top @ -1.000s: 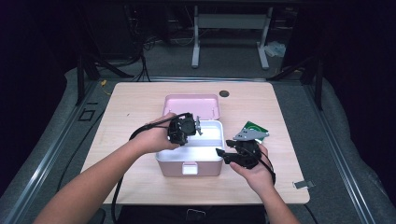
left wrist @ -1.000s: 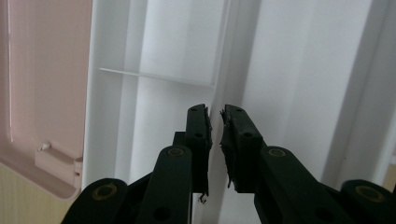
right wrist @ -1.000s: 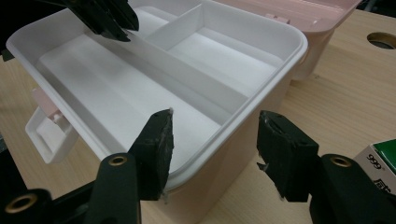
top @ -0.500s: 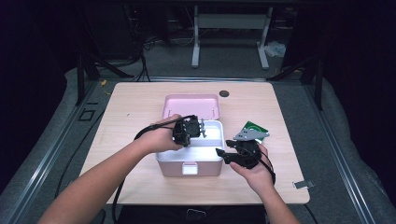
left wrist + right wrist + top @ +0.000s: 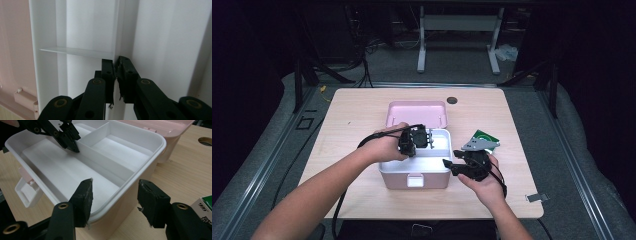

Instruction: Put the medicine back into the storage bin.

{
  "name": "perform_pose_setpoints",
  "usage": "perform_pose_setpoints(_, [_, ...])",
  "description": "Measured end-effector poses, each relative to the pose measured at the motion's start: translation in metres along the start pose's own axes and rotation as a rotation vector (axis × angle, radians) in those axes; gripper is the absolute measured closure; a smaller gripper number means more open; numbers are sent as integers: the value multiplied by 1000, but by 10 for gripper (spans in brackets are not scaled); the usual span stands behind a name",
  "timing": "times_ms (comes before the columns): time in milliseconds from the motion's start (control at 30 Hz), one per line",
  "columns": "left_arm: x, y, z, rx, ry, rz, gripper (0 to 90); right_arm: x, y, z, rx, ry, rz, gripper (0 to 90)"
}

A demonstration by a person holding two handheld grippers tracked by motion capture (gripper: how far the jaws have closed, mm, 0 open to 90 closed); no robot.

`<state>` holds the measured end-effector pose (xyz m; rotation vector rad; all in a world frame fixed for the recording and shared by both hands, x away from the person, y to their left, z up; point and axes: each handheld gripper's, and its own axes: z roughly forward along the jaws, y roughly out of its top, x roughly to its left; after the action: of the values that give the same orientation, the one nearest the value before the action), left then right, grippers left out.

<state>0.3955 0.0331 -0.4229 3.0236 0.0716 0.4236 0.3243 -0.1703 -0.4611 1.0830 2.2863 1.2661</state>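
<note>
Left gripper jaws pinched on white tray's divider; right gripper jaws wide, straddling the tray rim. Best to lift straight up, level, once the right closes firmly.

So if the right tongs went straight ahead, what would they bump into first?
Probably the rim of the white plastic tray in the pink box: the right tongs are open with the rim's near corner between the jaws, so it would meet them almost at once.

Wooden table bears pink box; green carton beside.
</note>
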Motion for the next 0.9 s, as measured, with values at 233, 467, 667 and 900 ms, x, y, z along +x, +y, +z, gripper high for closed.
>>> perform_pose_setpoints(233, [2, 2, -1, 9, -9, 22, 849, 2, 7, -10, -30, -5, -14, 453])
perform_pose_setpoints(467, [5, -1, -7, -6, -31, 5, 867, 0, 11, -20, -66, -9, -12, 450])
perform_pose_setpoints(667, [5, -2, -20, -17, -11, 0, 886, -1, 15, -26, -85, -14, -12, 449])
perform_pose_setpoints(900, [6, -9, -39, -42, 3, -30, 895, -4, 19, -40, -135, -29, -15, 446])
